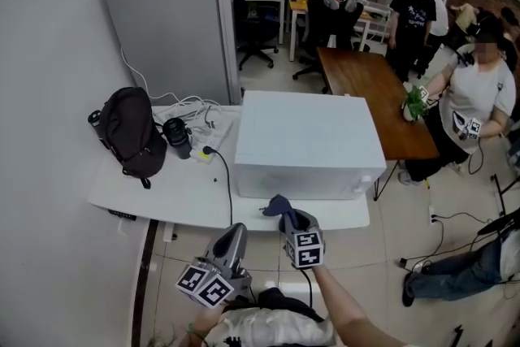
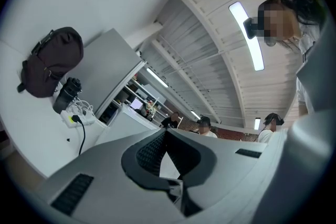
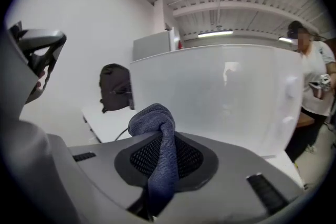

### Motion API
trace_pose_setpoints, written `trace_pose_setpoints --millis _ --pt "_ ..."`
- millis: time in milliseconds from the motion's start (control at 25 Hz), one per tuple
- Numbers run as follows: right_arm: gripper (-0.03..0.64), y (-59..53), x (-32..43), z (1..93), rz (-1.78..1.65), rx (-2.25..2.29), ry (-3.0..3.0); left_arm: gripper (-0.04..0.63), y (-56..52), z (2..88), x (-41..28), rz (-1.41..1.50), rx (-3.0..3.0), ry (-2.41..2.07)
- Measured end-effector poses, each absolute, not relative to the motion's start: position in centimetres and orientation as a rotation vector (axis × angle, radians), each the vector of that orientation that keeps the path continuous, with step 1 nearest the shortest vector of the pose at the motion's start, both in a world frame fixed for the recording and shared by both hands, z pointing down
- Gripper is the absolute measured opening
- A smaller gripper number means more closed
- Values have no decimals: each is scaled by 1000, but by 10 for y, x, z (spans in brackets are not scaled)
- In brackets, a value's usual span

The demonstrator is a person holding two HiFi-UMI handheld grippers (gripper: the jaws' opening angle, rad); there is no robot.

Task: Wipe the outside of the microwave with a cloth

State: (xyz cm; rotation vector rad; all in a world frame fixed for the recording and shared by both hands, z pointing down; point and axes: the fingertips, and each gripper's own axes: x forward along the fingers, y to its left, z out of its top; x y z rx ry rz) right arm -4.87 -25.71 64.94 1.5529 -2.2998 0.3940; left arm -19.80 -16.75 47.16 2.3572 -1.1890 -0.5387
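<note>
A white microwave stands on the white table, its front face toward me; in the right gripper view the microwave fills the middle. My right gripper is shut on a dark blue cloth, held just in front of the microwave's lower front edge. In the right gripper view the cloth bunches between the jaws and hangs down. My left gripper is held low, short of the table's front edge, left of the right one. Its jaws meet with nothing between them.
A black backpack and a black bottle sit on the table's left, with white cables and a power strip. A black cord runs beside the microwave. A grey partition stands behind. People stand by a brown table at right.
</note>
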Motion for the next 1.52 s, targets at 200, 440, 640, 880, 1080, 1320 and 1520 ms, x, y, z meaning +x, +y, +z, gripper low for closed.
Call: trace_pose_setpoints --millis 200,440,640,880,1080,1320,1520 --pt "78 -275 -155 661 305 1260 -2358 -14 -159 470 -210 -535 2349 -1236" --pt "78 -312 -158 679 351 1276 -2269 -14 -156 472 -234 -542 2305 -1322" --pt "78 -319 -90 679 442 1441 -2198 -14 -157 472 -228 -526 2321 -1295" --pt "78 -303 46 679 459 1661 -2026 -14 -162 472 -204 -520 2353 -1210" --pt "78 -278 170 676 528 1897 -1807 -14 -165 476 -186 -490 2375 -1146" --pt "78 -256 224 672 590 2007 -1710 -14 -169 477 -175 -492 2366 -1115" --pt "77 -237 225 662 563 2017 -1765 -14 -162 470 -162 -484 2427 -1024"
